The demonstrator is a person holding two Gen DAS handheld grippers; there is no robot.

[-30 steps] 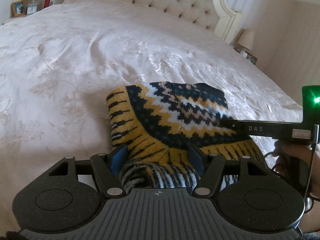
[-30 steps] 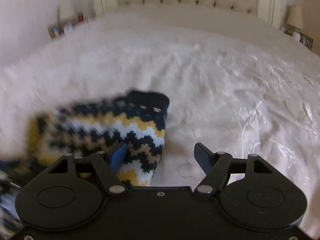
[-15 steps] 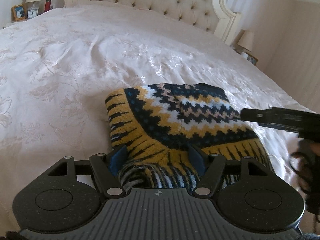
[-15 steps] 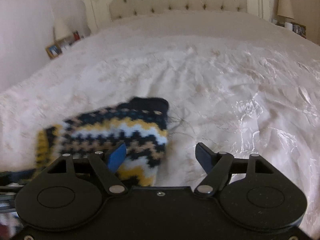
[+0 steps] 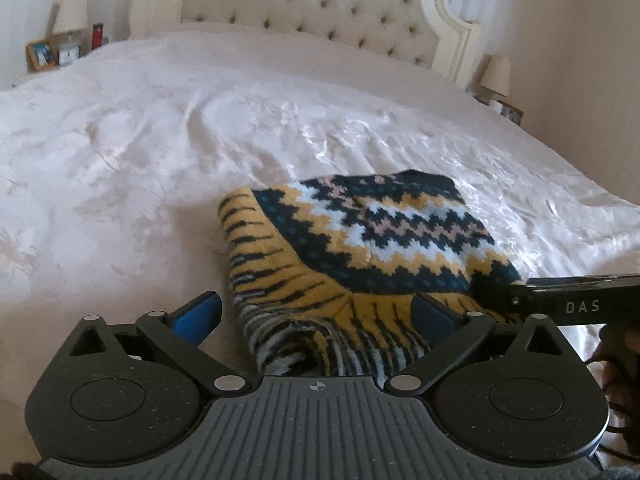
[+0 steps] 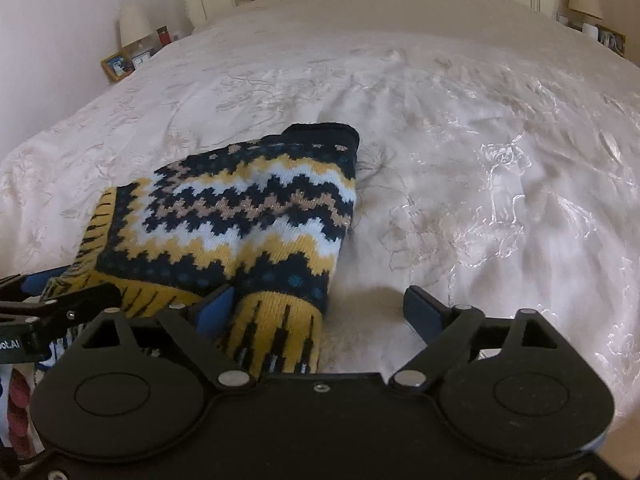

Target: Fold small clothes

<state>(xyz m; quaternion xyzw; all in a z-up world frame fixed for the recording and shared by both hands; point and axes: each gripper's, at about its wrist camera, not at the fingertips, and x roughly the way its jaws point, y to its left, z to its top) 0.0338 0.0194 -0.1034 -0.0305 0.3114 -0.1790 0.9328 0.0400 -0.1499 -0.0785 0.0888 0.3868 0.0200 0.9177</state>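
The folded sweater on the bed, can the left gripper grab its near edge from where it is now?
Probably yes. The left gripper is open, its jaws having just been opening, and the sweater has its near edge lying between them with nothing on top. The right gripper works the other corner, clear of that edge.

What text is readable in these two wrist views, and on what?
"DAS": white letters on the black body of the right gripper, seen from the left wrist view.
"ot.AI": cut-off white print on the black body of the left gripper, at the frame edge of the right wrist view.
Framed pictures on the nightstand: too small to read.
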